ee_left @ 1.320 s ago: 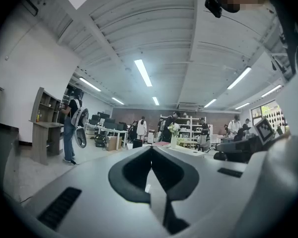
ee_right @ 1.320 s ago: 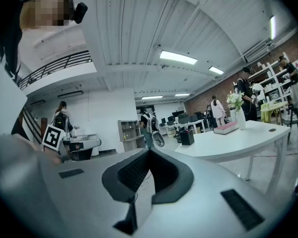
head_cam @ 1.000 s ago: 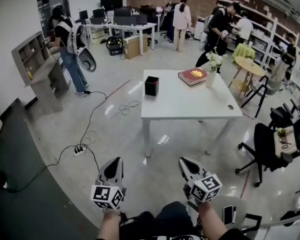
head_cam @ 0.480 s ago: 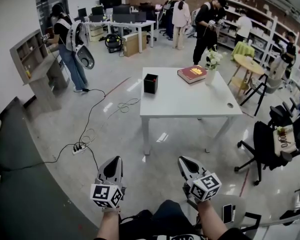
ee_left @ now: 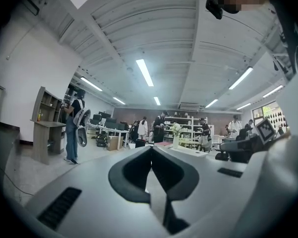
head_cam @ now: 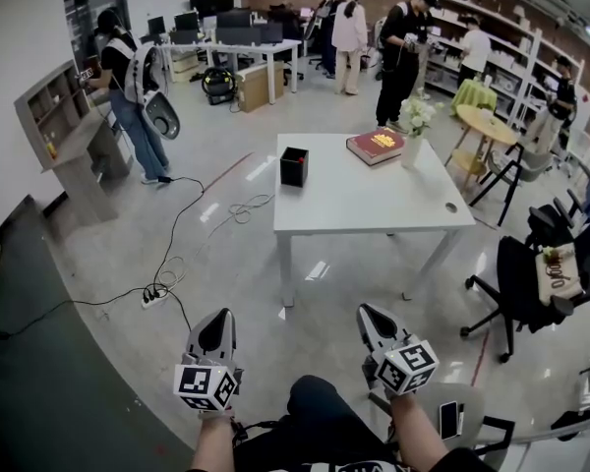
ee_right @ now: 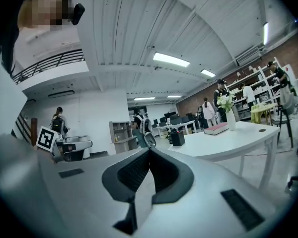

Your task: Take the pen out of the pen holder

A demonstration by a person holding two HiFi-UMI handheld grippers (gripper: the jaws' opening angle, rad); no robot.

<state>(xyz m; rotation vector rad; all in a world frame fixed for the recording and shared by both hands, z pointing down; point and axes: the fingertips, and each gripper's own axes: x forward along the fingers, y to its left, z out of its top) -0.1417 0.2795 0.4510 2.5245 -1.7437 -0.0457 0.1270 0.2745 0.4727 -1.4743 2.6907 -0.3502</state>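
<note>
The black pen holder (head_cam: 294, 166) stands near the far left corner of the white table (head_cam: 374, 209), well ahead of me. It is too small from here for me to make out a pen in it. To its right, along the table's far edge, lies a red book (head_cam: 377, 147), and just beside that stands a white vase (head_cam: 413, 150) of pale flowers.

Both my tools are low and near me, well apart from the table. My left gripper (head_cam: 219, 315) has its jaws drawn together, tips meeting, with nothing between them. My right gripper (head_cam: 367, 311) is the same: jaws pressed tip to tip, holding nothing. Its own camera sees the pen holder beyond the tips, at the table's left end.

On the floor to the left lies a power strip (head_cam: 155, 296), its cable trailing away. A black office chair (head_cam: 526, 283) sits to the right of the table. A person (head_cam: 128, 96) with a backpack stands at a shelf unit, far left.
</note>
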